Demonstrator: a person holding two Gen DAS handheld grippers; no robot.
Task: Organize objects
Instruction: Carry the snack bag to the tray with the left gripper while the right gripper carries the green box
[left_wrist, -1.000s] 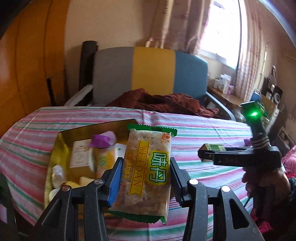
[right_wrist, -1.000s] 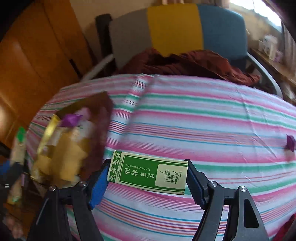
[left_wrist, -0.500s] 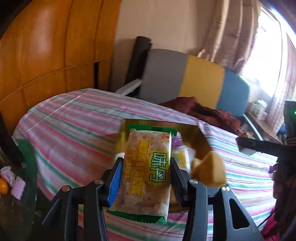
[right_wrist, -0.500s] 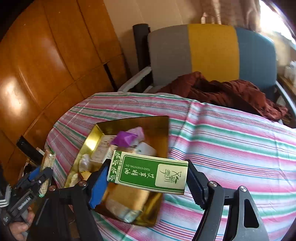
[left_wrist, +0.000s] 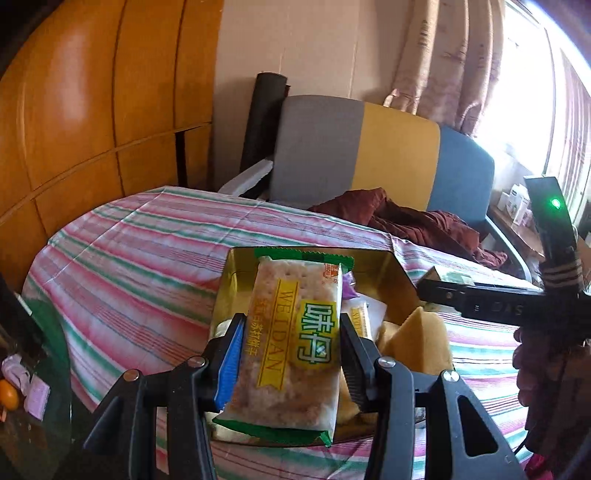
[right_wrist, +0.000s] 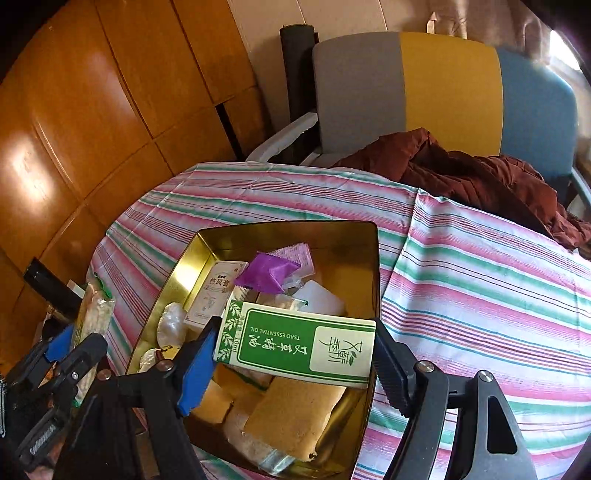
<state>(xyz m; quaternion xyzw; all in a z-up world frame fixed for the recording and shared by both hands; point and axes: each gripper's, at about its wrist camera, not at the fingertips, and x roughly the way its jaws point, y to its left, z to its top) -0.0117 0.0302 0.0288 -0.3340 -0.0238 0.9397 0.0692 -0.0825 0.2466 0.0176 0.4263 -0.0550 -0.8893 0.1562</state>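
Observation:
My left gripper (left_wrist: 290, 354) is shut on a green-edged cracker packet (left_wrist: 291, 347), held above the near end of the gold tin (left_wrist: 236, 266). My right gripper (right_wrist: 291, 350) is shut on a green and white essential oil box (right_wrist: 295, 343), held crosswise over the gold tin (right_wrist: 207, 240). That tin holds a purple sachet (right_wrist: 267, 273), a small white box (right_wrist: 216, 295), yellow sponge cakes (right_wrist: 291, 413) and several other wrapped snacks. The left gripper with its cracker packet (right_wrist: 92, 314) shows at the left edge of the right wrist view. The right gripper's side (left_wrist: 491, 301) shows in the left wrist view.
The tin sits on a table under a striped pink, green and white cloth (right_wrist: 480, 280). Behind it stands a grey, yellow and blue chair (right_wrist: 436, 96) with a dark red garment (right_wrist: 480, 177). Wooden panels (right_wrist: 92, 122) fill the left. An orange fruit (left_wrist: 8, 394) lies low at left.
Both grippers have swung leftward over the table with their loads still held. The gold tin now lies directly under both of them.

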